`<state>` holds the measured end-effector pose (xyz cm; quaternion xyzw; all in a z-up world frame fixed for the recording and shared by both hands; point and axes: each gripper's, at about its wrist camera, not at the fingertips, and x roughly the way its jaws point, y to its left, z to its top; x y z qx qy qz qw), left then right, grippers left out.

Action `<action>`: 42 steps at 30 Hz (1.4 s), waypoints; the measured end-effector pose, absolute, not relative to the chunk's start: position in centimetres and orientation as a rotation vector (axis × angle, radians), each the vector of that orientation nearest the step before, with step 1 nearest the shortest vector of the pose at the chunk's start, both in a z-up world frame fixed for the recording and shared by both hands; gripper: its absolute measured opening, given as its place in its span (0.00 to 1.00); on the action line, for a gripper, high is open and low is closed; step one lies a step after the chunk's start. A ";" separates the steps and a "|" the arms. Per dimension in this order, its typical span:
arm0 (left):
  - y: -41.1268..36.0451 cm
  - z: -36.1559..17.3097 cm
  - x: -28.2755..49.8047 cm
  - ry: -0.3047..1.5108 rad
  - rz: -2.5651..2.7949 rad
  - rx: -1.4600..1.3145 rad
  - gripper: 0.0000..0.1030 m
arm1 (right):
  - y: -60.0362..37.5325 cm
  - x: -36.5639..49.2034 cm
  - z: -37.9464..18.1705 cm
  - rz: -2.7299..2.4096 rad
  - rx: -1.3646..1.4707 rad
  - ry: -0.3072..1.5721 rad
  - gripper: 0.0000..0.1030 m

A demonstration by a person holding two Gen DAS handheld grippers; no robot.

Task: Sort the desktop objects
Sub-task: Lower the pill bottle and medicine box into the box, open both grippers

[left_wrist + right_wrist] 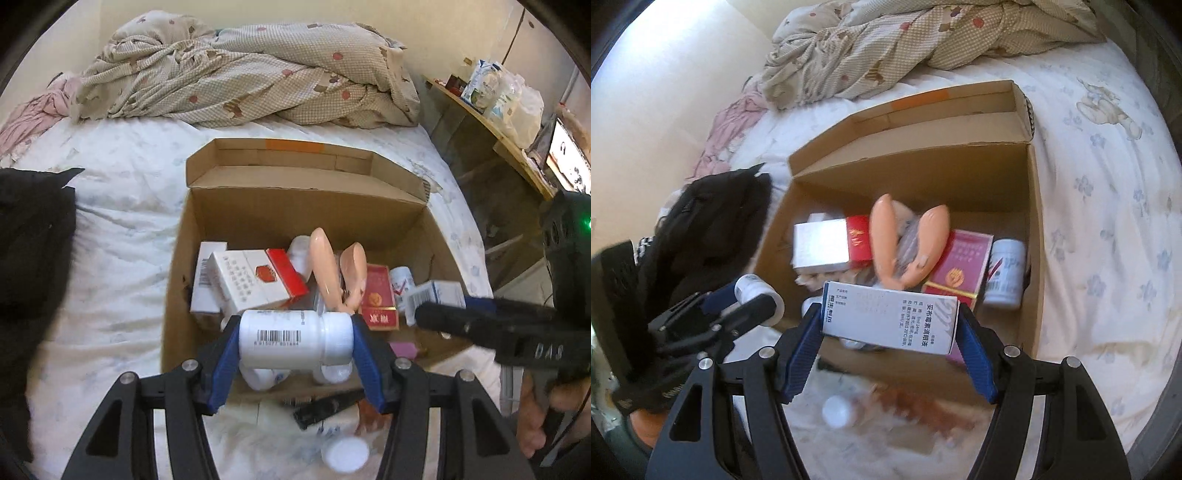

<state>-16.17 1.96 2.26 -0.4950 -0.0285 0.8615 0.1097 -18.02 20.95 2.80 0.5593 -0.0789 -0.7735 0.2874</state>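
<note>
My left gripper (295, 341) is shut on a white pill bottle (291, 338) held sideways, barcode up, over the near edge of an open cardboard box (280, 210). My right gripper (890, 323) is shut on a white medicine carton (890, 319) with blue print, above the same box (1036, 229). In the left wrist view the right gripper (436, 308) comes in from the right with its carton (434, 295). In the right wrist view the left gripper (753, 299) shows at the left with the bottle (759, 291). Inside the box lie cigarette packs (258, 278), a peach hair clip (340, 277) and another white bottle (1004, 273).
The box rests on a bed with a white flowered sheet (122, 229). A crumpled quilt (251, 70) lies behind it and a black garment (33, 251) at the left. A white bottle (345, 456) and a black comb (325, 406) lie near the box's front. A wooden shelf (491, 125) stands right.
</note>
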 end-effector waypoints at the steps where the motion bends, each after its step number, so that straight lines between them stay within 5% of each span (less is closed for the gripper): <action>1: 2.1 1.9 -16.4 -0.068 2.540 -1.446 0.56 | 20.9 -18.1 2.4 -2.071 1.499 -0.218 0.71; 16: 0.7 -1.6 -17.5 -0.037 2.537 -1.516 0.56 | 17.6 -18.3 0.1 -2.107 1.533 0.055 0.72; 26: 1.1 -1.8 -17.3 0.041 2.538 -1.507 0.56 | 17.7 -17.9 -0.7 -2.081 1.572 0.061 0.72; 30: 0.5 -1.2 -17.0 -0.017 2.574 -1.487 0.77 | 17.7 -17.9 -0.9 -2.073 1.574 0.052 0.73; 42: -1.1 0.5 -15.6 -0.137 2.618 -1.440 0.85 | 18.5 -16.9 0.9 -2.088 1.475 0.013 0.82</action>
